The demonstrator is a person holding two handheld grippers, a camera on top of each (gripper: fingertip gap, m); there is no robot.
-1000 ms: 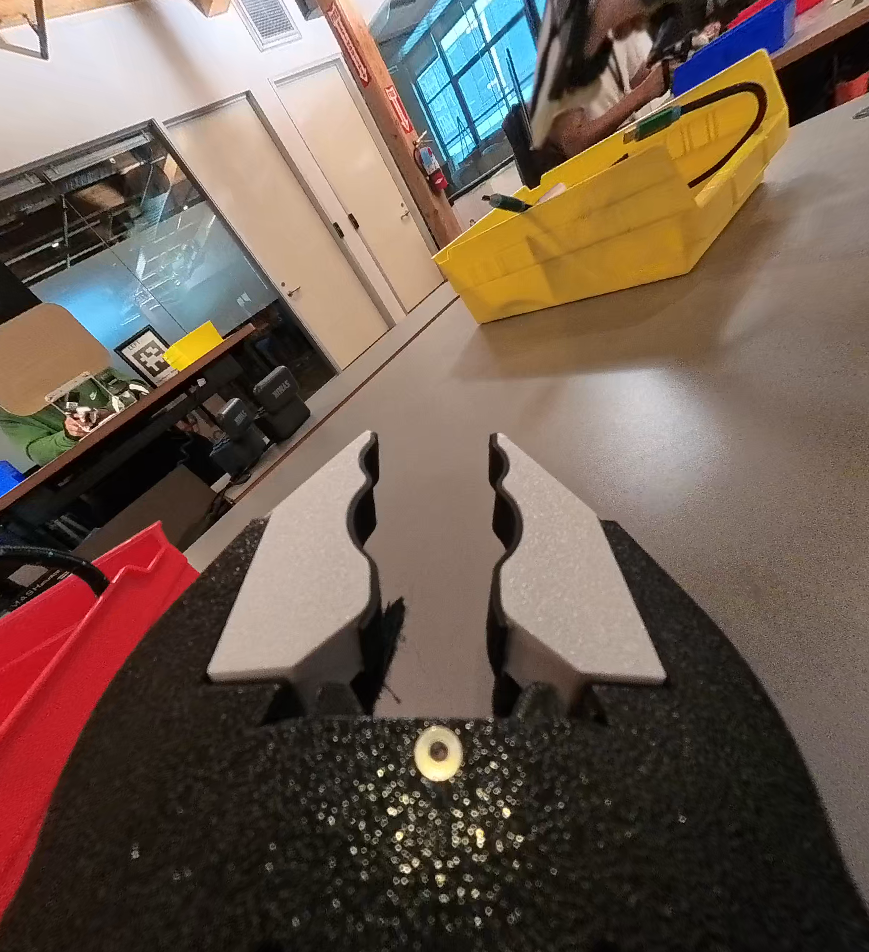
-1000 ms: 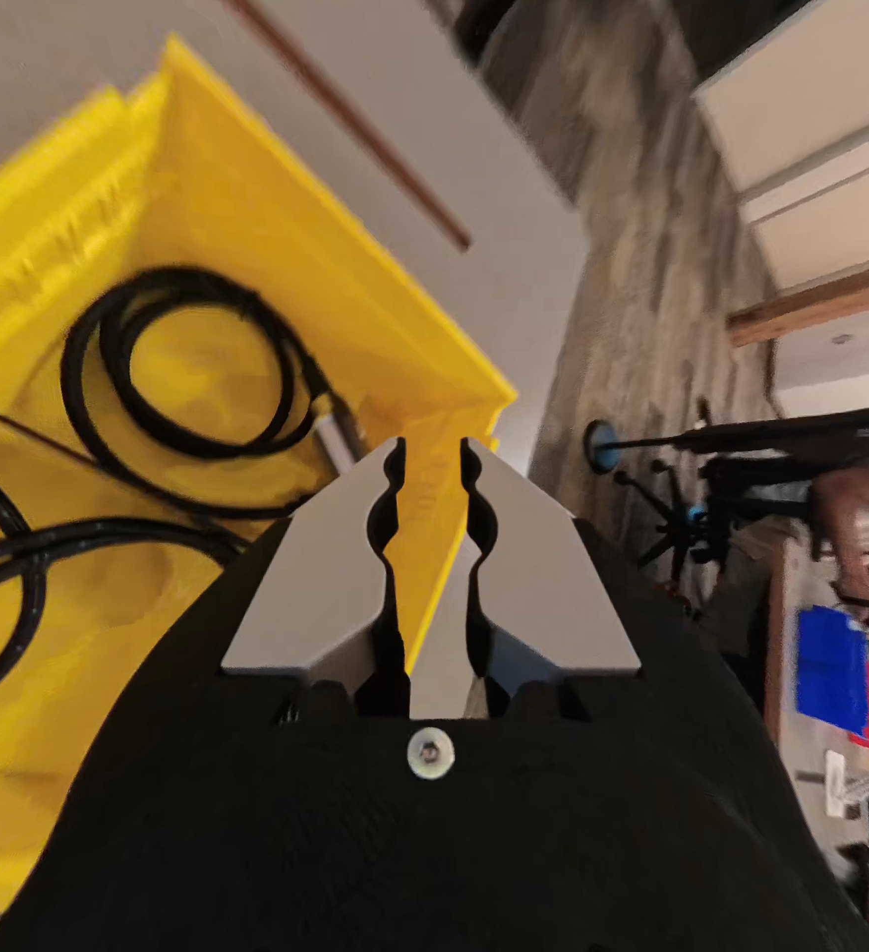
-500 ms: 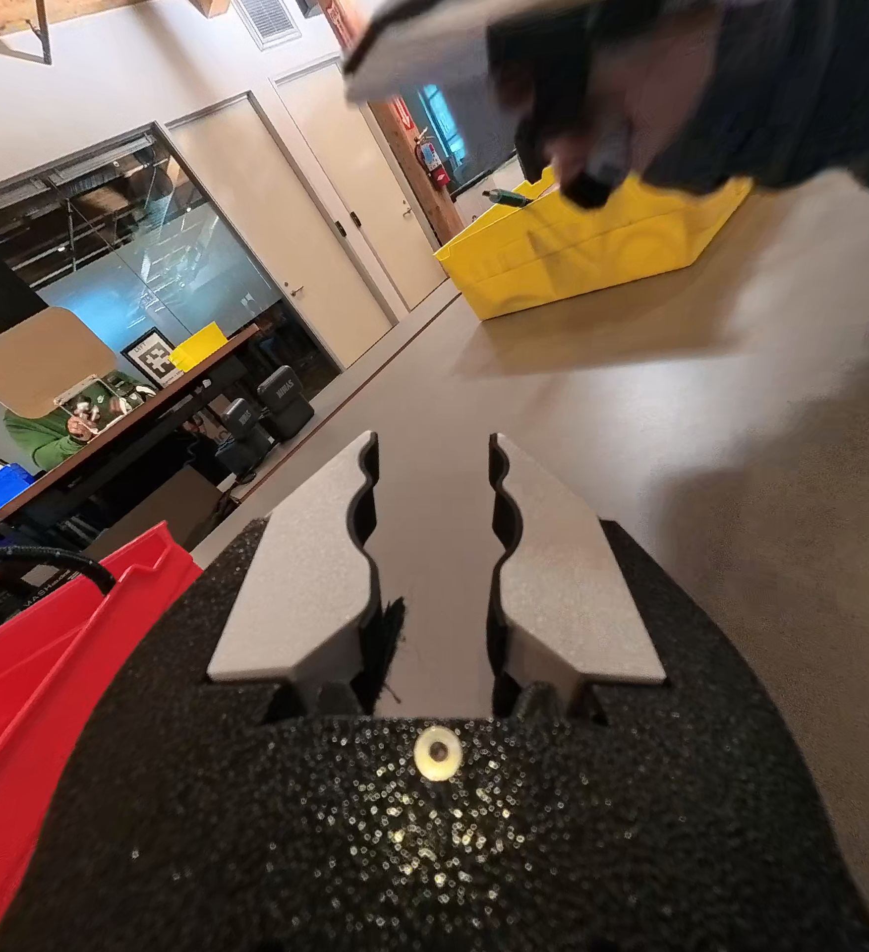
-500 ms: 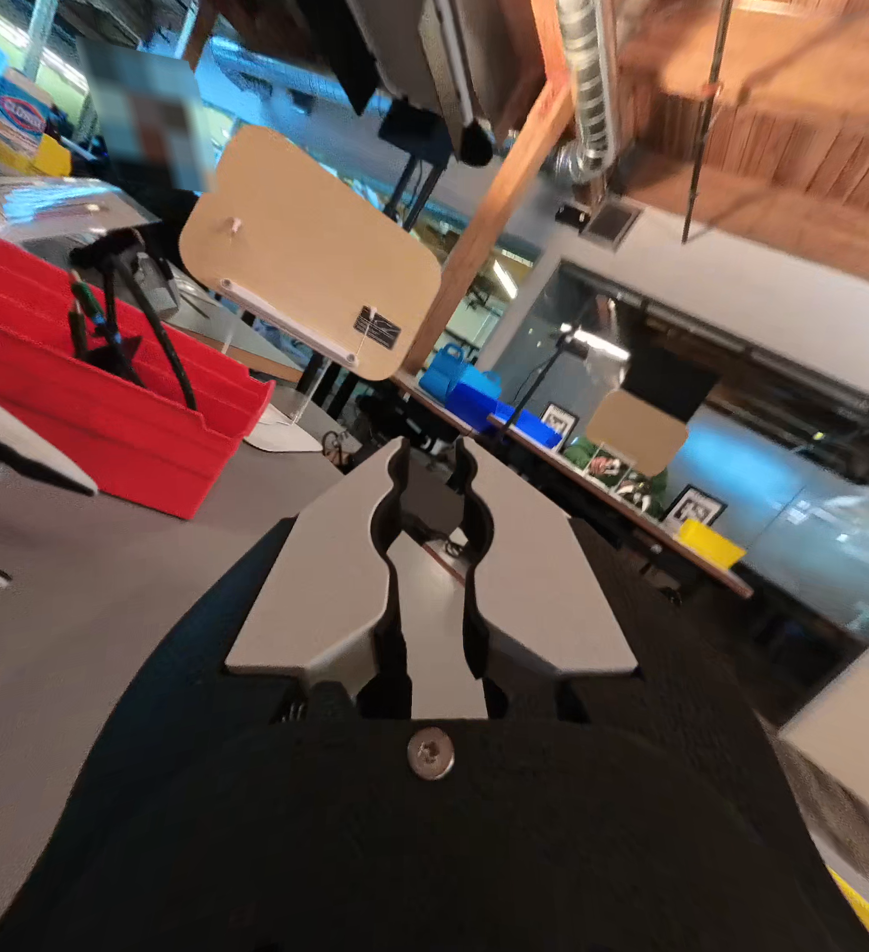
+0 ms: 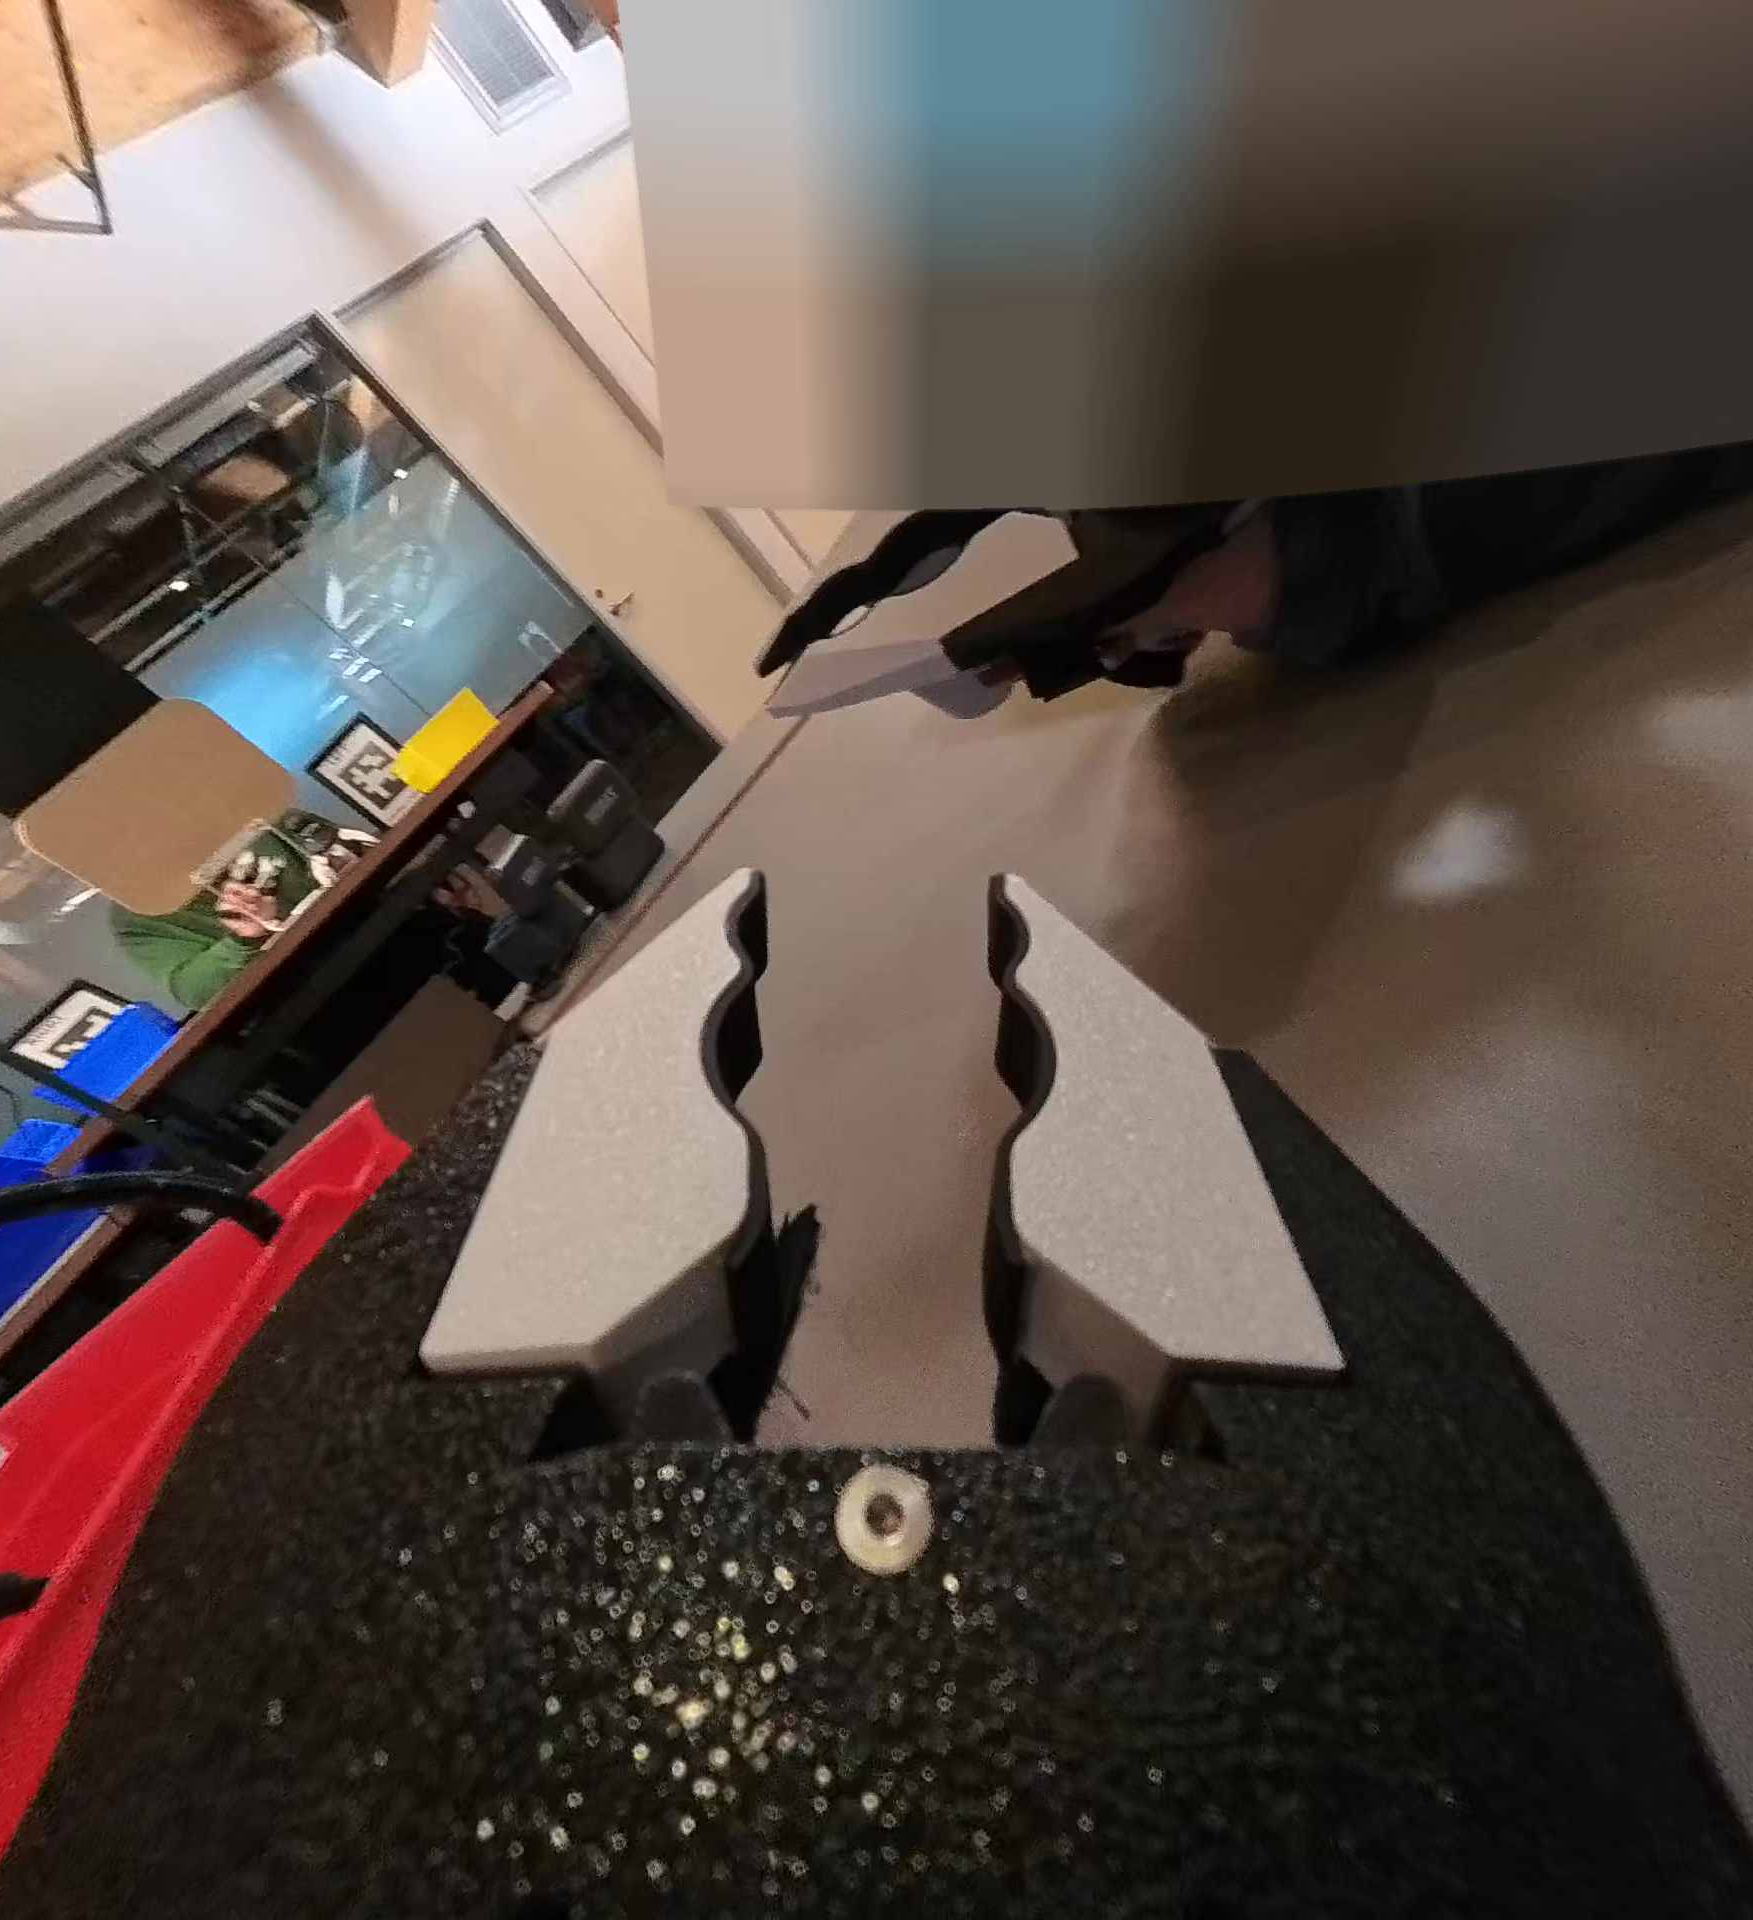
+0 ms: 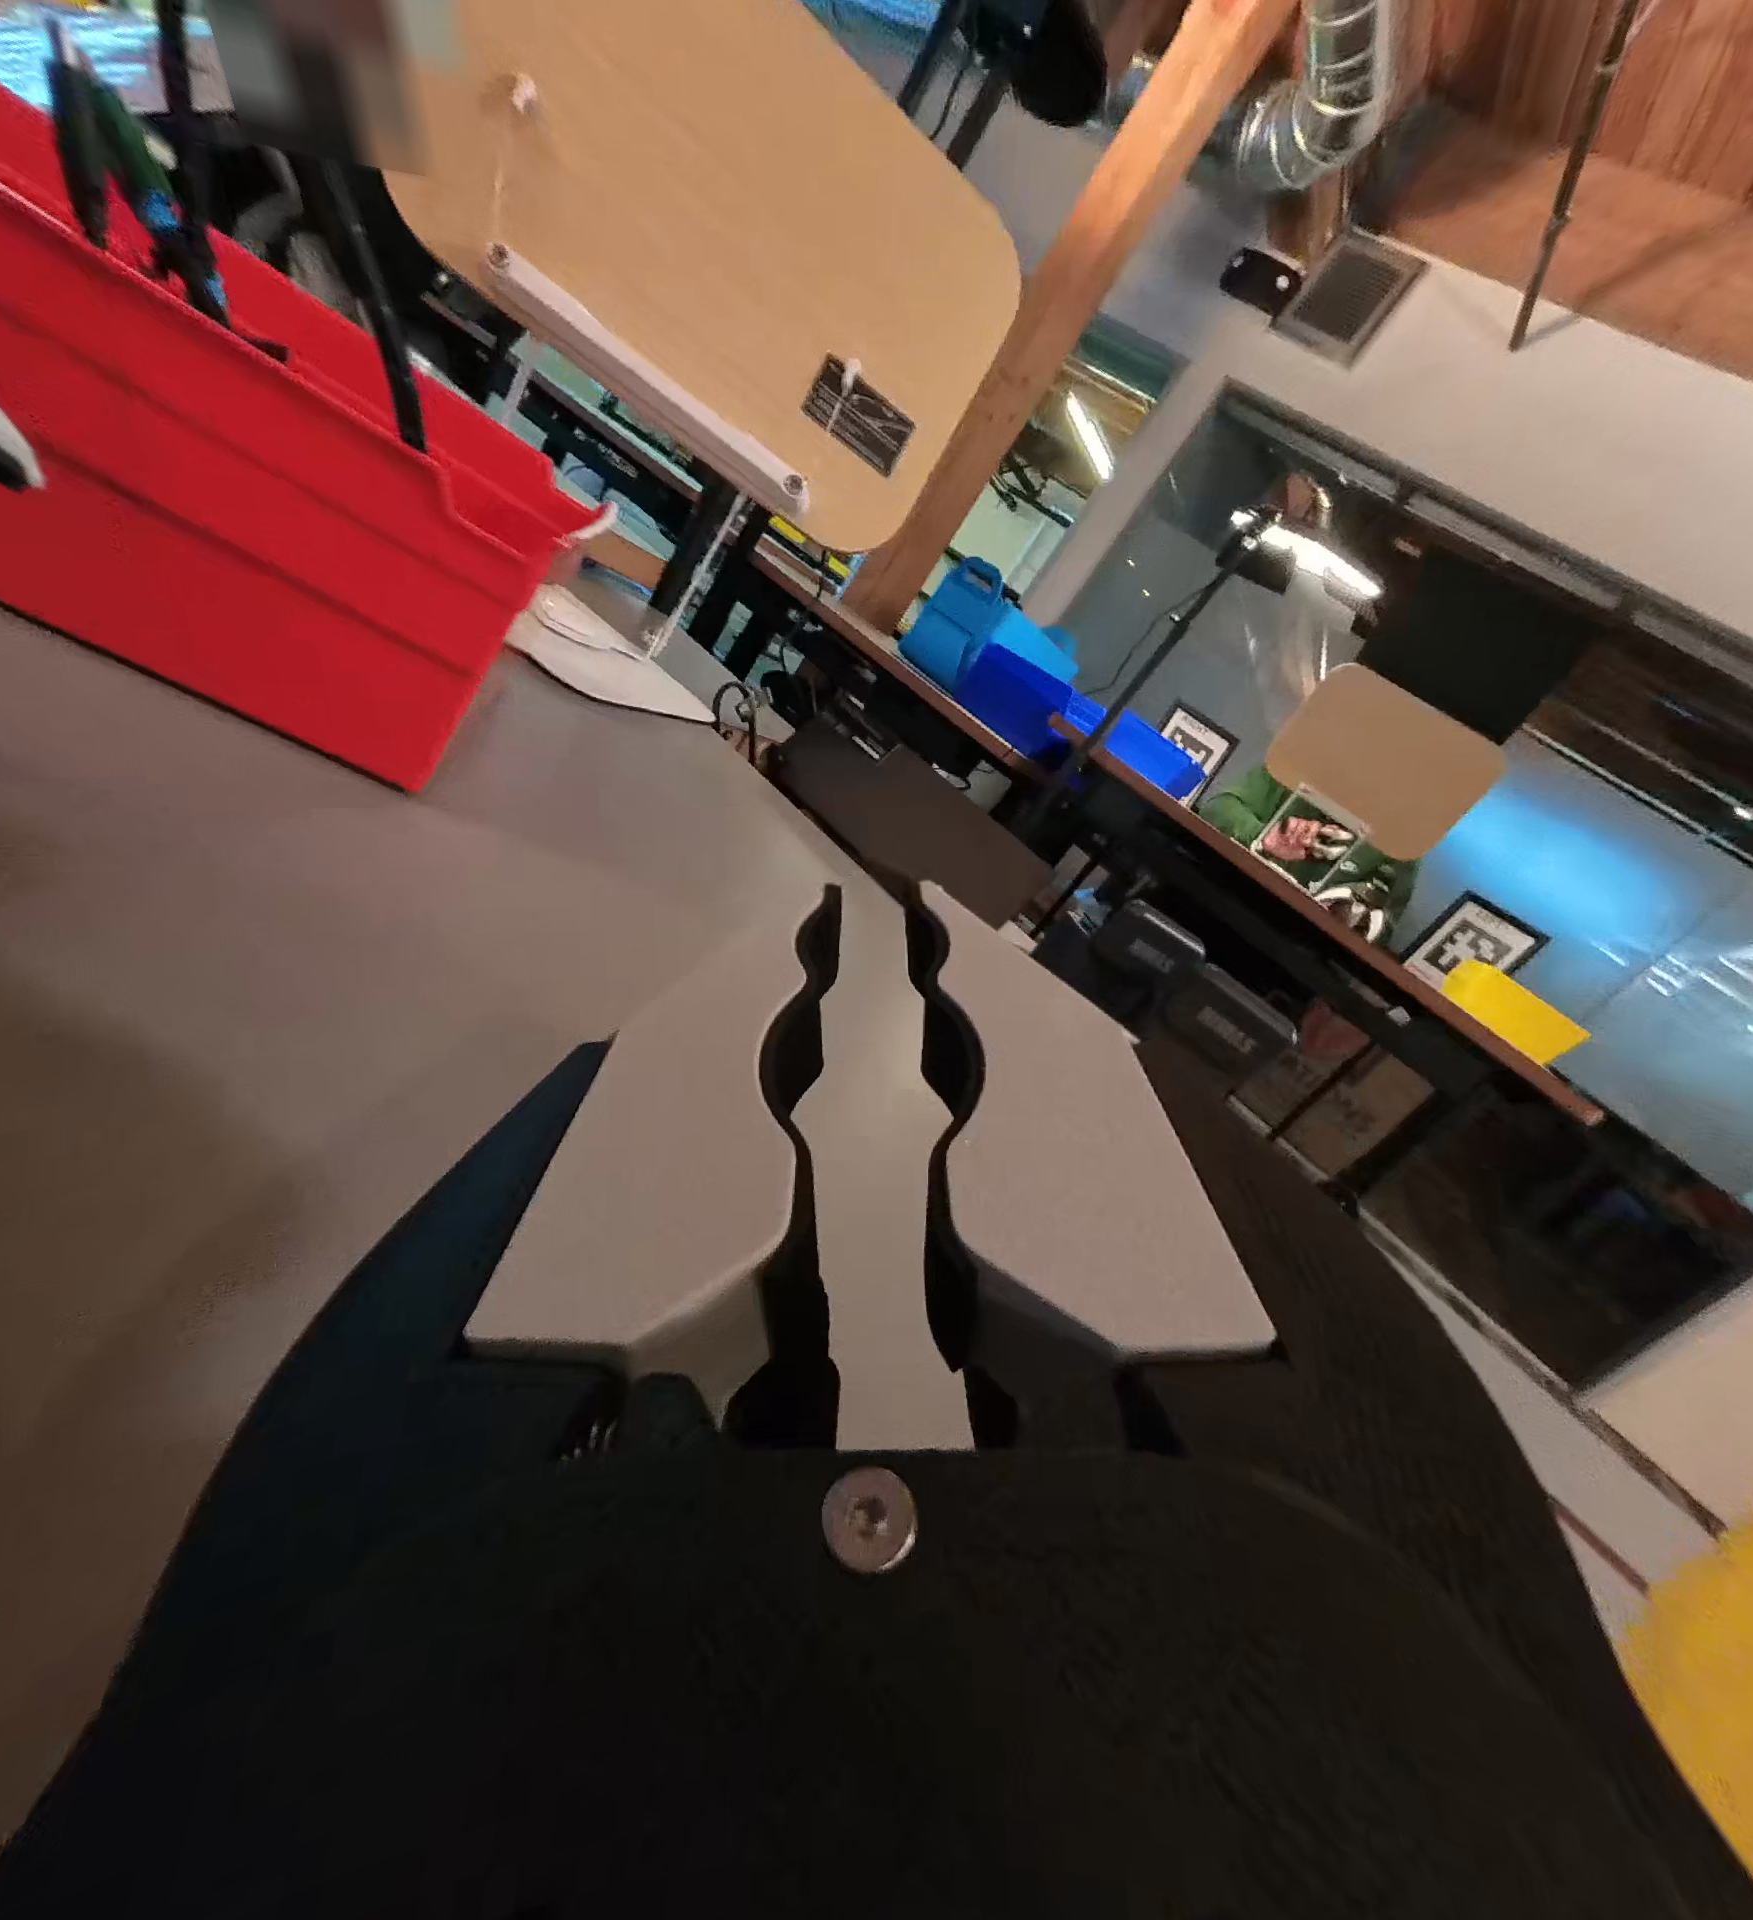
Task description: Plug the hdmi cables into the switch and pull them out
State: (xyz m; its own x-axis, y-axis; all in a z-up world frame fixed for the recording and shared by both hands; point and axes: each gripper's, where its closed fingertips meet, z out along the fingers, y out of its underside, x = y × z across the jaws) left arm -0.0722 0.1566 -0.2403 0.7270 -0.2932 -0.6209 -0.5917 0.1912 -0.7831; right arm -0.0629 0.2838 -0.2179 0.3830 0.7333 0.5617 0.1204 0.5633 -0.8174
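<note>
Grey textured fingers of the left gripper (image 5: 874,904) stand well apart with nothing between them, low over the bare brown-grey table (image 5: 1474,1039). Left of its jaws lies the rim of a red bin (image 5: 176,1351), with a black cable (image 5: 72,1210) arching over that rim. Ahead and to the right of the jaws hovers the right gripper (image 5: 882,644), just above the tabletop. In its own view the right gripper (image 6: 874,914) has its jaws narrowly parted and empty; ahead and to their left stands the red bin (image 6: 228,582), black cables (image 6: 373,312) rising from it, while a blurred yellow bin corner (image 6: 1745,1683) sits near at the right. The switch shows in neither view, and no HDMI plug can be picked out. Judged step: fetching a cable. Done well, one gripper approaches over the bin rim and grasps the plug body, not the cord. Open table lies between the grippers; its far edge falls just beyond the right jaws.
</note>
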